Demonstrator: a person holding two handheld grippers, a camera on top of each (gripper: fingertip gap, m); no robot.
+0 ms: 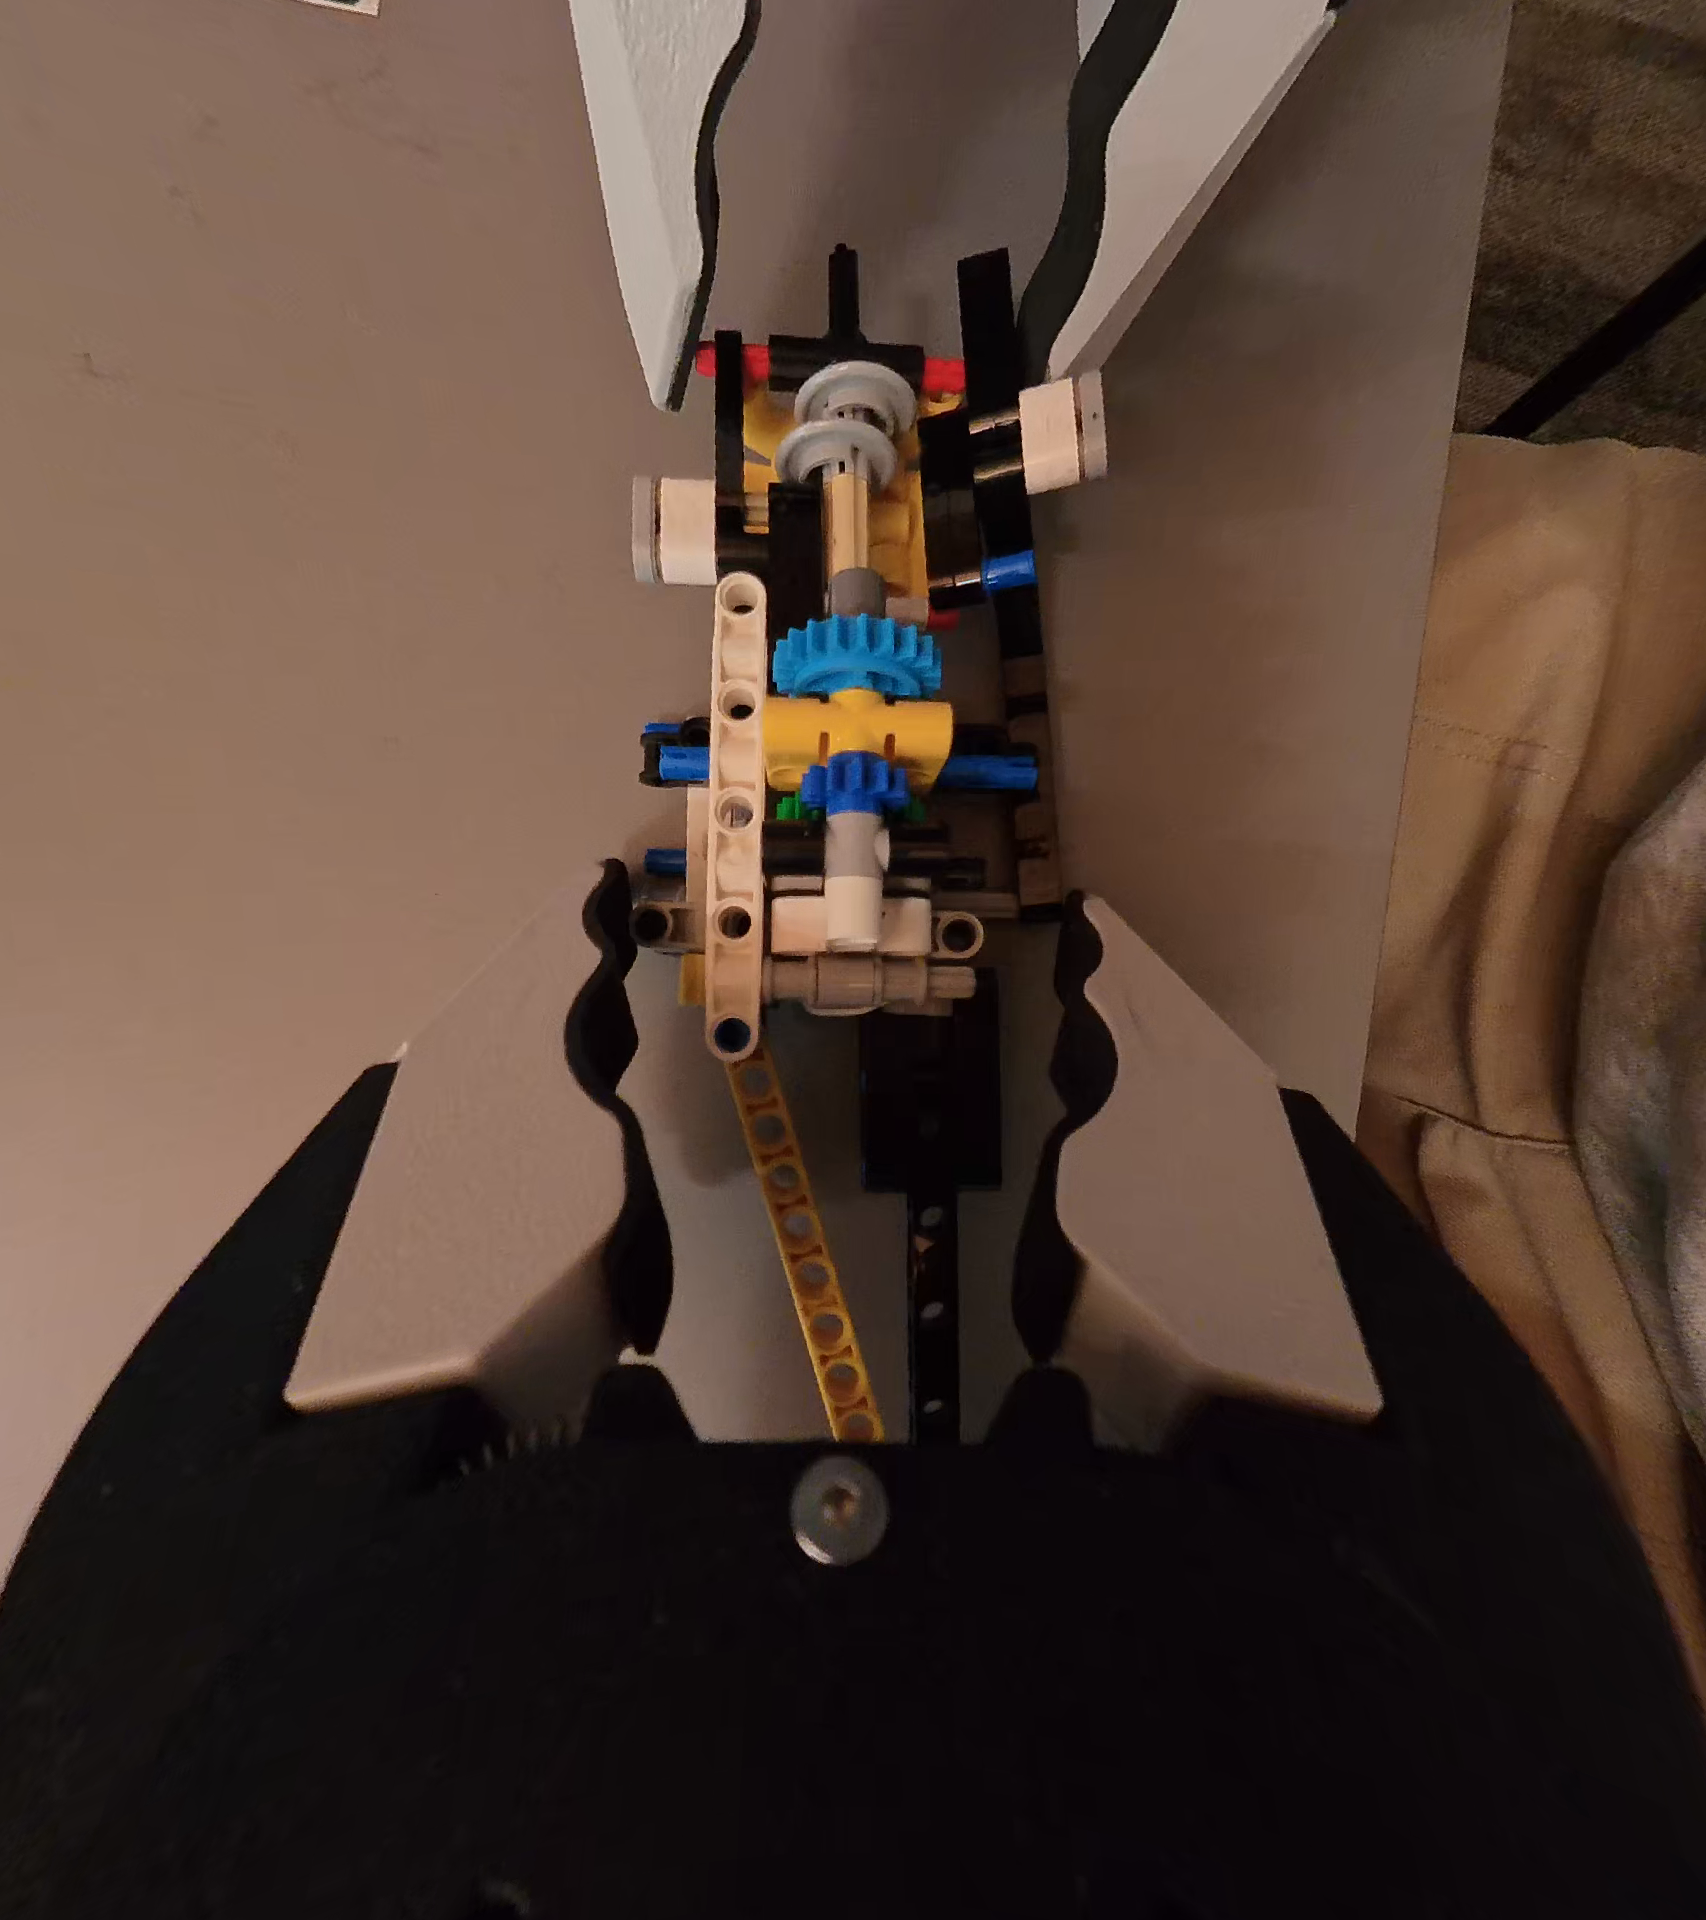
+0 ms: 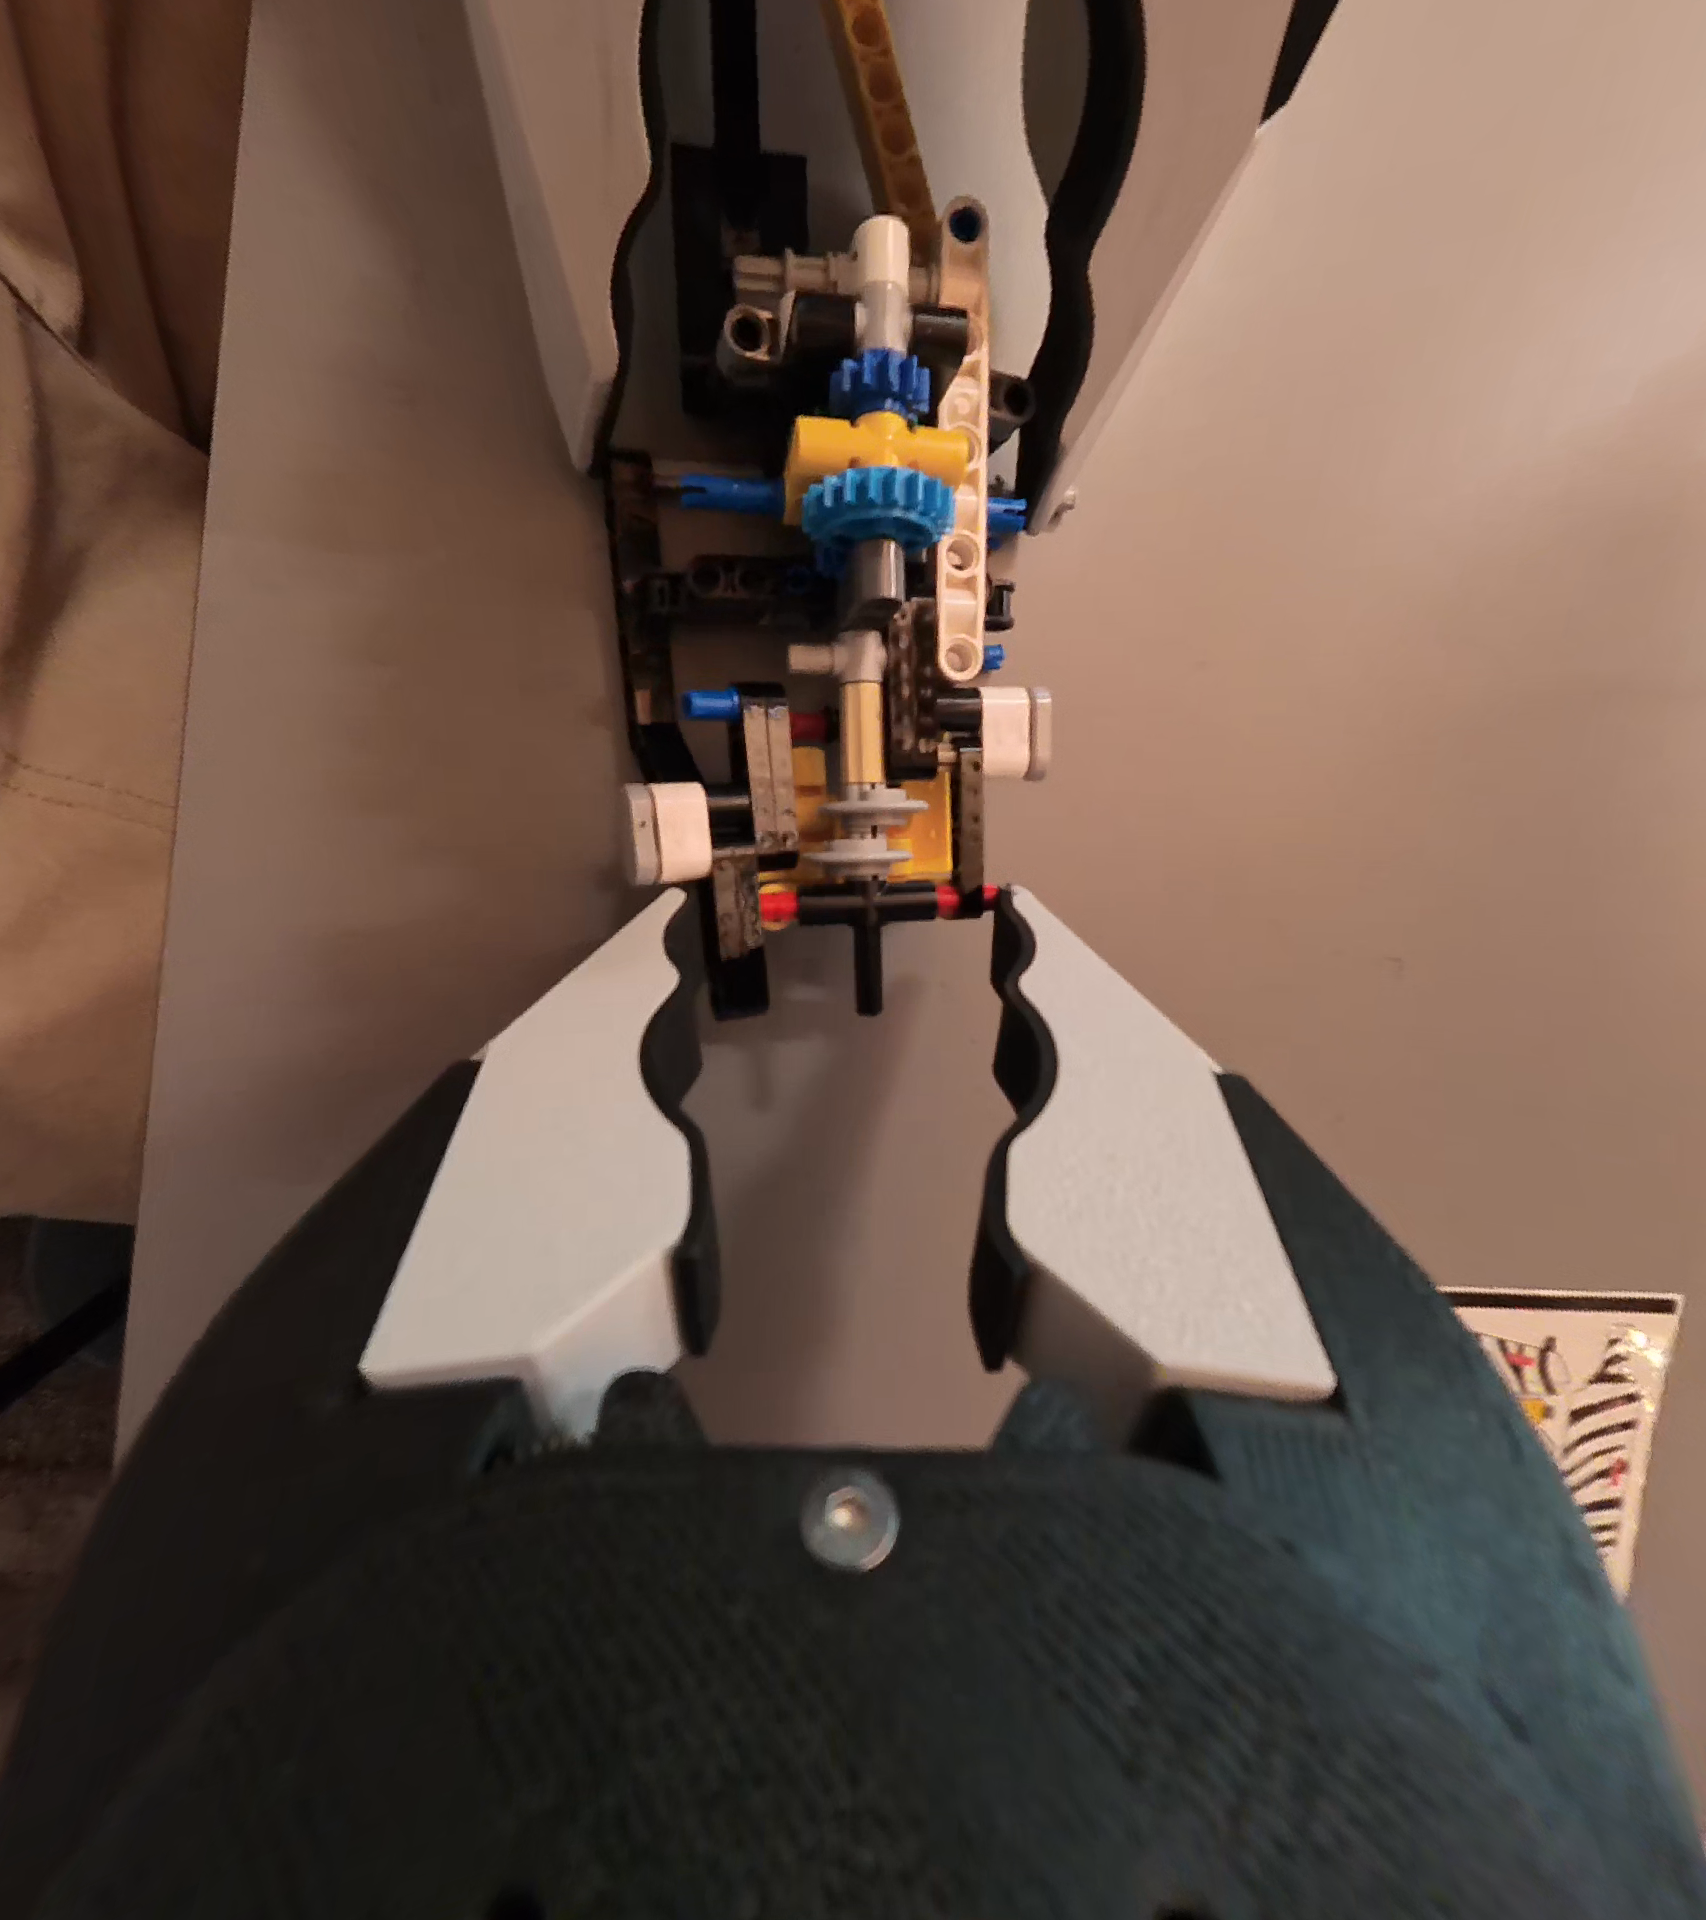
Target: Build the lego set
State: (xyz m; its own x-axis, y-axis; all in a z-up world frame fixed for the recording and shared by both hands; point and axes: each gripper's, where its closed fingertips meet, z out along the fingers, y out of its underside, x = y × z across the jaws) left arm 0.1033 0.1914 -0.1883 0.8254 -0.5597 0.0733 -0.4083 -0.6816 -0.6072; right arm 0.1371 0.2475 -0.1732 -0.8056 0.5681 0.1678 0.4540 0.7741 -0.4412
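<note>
Two grippers facing each other along one lego assembly (image 1: 859, 675) on the white table (image 1: 205, 623). Left gripper (image 1: 833, 914): fingers spread wide, flanking the white-connector end, contact not discernible. Right gripper (image 2: 838, 904): fingers wide, tips beside the red-pin end. Sticker sheet (image 2: 1576, 1423) lower right.

The lego assembly (image 1: 849, 727) is hard plastic, mostly glossy: its blue gears (image 1: 854, 660), yellow beam (image 1: 807, 1247) and white end caps (image 1: 1062, 436) catch the light. The left tongs (image 1: 833, 935) have smooth matt grey fingers (image 1: 475, 1195) edged with wavy black pads, probably rubber, and a rough black body with a shiny metal screw (image 1: 838, 1509). The right tongs (image 2: 838, 914) look alike. The desk (image 1: 257, 520) is smooth and matt. Beside it lies creased tan cloth (image 1: 1514, 935). A glossy sticker sheet (image 2: 1576, 1413) looks like paper.
</note>
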